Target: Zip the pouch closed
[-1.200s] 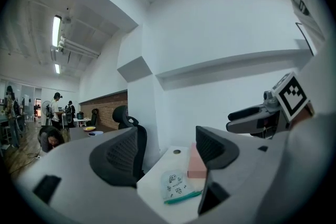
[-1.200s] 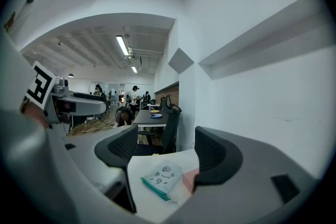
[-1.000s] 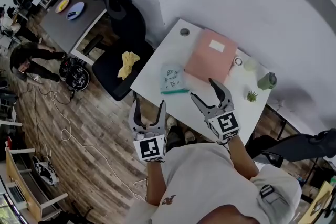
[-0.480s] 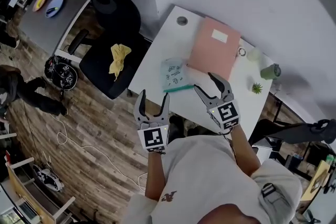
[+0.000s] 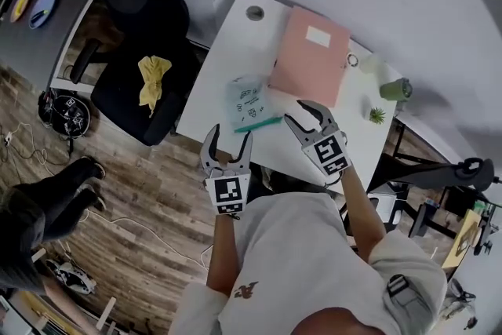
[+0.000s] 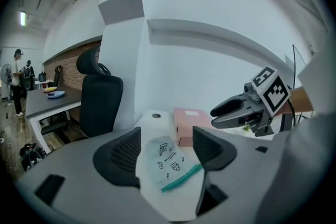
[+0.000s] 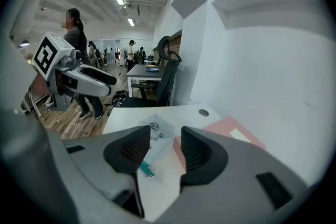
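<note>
A translucent pouch (image 5: 245, 100) with small printed drawings and a teal zip strip (image 5: 259, 124) lies flat on the white table (image 5: 227, 51), near its front edge. My left gripper (image 5: 227, 140) hovers off that edge, just short of the pouch, its jaws closing with nothing between them. My right gripper (image 5: 300, 114) is over the table to the right of the zip strip, its jaws also closing on nothing. In the left gripper view the pouch (image 6: 165, 162) shows through the gap of the left gripper (image 6: 166, 136). The right gripper view shows the pouch (image 7: 156, 140) beyond the right gripper (image 7: 164, 134).
A pink folder (image 5: 311, 55) lies behind the pouch. A green cup (image 5: 394, 89), a small plant (image 5: 377, 115) and a round table hole (image 5: 254, 12) are further back. A black office chair (image 5: 137, 82) with a yellow cloth (image 5: 152, 74) stands left of the table. People stand in the room (image 7: 76, 39).
Both grippers have come down and forward toward the table and the pouch. The right gripper's jaws have narrowed markedly; the left's only slightly.
</note>
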Motion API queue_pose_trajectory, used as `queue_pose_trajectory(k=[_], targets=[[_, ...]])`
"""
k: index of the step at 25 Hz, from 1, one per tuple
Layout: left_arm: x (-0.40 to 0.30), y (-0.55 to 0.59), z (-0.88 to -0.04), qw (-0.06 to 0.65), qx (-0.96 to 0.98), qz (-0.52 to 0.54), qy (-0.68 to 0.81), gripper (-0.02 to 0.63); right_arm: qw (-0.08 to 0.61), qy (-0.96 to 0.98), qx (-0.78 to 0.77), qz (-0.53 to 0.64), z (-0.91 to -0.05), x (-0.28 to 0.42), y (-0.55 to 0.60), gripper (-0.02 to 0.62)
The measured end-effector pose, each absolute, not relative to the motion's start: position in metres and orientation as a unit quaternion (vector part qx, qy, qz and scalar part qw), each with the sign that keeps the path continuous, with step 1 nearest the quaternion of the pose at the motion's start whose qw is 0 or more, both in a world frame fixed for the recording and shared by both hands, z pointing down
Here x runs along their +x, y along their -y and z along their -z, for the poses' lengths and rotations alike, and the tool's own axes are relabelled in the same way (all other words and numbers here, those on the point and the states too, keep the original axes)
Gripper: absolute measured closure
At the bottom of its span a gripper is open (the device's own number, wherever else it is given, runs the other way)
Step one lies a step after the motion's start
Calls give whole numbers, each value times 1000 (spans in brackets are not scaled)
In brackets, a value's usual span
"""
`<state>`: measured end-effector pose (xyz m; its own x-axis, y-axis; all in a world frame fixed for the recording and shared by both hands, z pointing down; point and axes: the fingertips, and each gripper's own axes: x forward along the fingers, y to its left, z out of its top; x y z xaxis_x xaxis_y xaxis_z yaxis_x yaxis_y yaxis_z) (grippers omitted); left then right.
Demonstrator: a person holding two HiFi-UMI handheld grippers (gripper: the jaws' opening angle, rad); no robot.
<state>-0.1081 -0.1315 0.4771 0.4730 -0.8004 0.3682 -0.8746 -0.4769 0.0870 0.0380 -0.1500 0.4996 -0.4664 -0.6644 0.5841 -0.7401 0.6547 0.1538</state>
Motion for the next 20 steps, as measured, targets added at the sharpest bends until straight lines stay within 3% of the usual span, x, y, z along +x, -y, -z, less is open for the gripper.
queue_pose_trajectory(k=[20], targets=[[-20,104,-575,213,842,-208,449,373,408,870,267,-75,-604,71,136,469]])
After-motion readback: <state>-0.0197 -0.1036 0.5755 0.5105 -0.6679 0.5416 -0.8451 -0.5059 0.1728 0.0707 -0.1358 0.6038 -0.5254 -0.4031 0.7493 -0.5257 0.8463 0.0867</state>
